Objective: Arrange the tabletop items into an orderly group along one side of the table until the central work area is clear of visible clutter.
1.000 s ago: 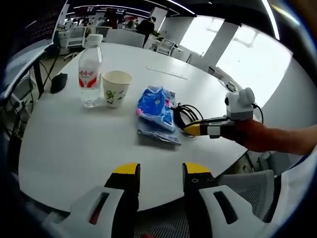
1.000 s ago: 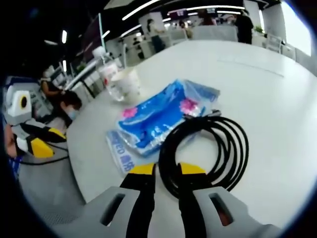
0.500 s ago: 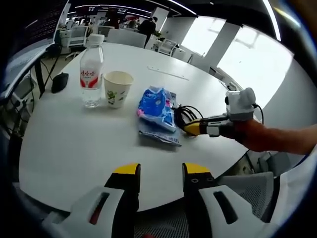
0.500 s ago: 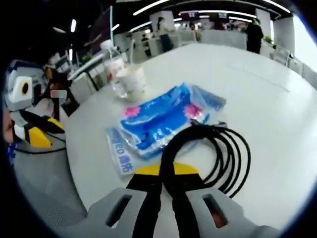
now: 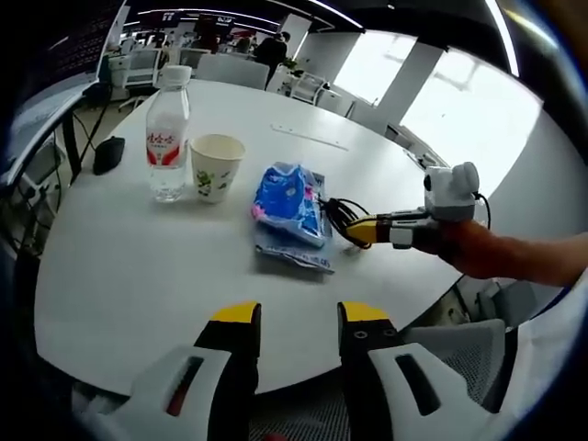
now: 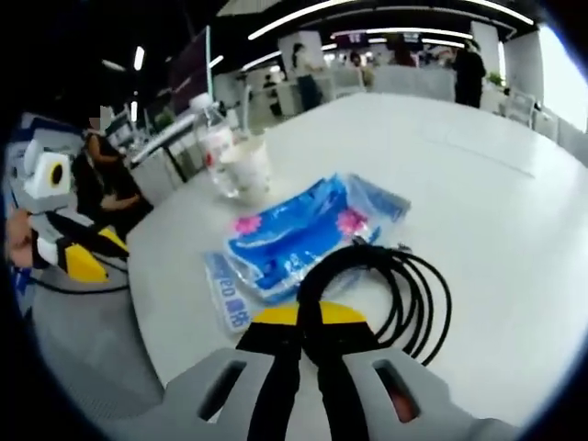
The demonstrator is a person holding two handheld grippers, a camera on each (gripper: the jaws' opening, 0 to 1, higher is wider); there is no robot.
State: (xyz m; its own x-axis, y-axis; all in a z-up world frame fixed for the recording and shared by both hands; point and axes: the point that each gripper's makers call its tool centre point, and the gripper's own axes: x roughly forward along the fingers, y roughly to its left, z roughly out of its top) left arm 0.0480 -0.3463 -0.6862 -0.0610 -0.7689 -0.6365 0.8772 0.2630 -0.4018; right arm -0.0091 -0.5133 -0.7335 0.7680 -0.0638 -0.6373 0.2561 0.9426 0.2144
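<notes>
On the round white table [image 5: 129,266], a water bottle [image 5: 167,133] stands beside a paper cup [image 5: 213,167]. To their right lies a blue tissue pack [image 5: 288,204] on a flat plastic packet [image 5: 296,254]. A coiled black cable [image 6: 390,289] rests against the pack. My right gripper [image 6: 310,317] is shut on the near loop of this cable, and it reaches in from the right in the left gripper view [image 5: 367,230]. My left gripper [image 5: 292,317] is open over the table's near edge, holding nothing.
A dark computer mouse [image 5: 107,154] lies at the table's far left edge. A thin white strip [image 5: 308,136] lies toward the far side. Office chairs [image 5: 230,69] ring the back of the table, and people stand in the room behind.
My right gripper went from open around the cable's near loop to shut on it. The coil has lifted slightly and shifted. The left gripper stayed put.
</notes>
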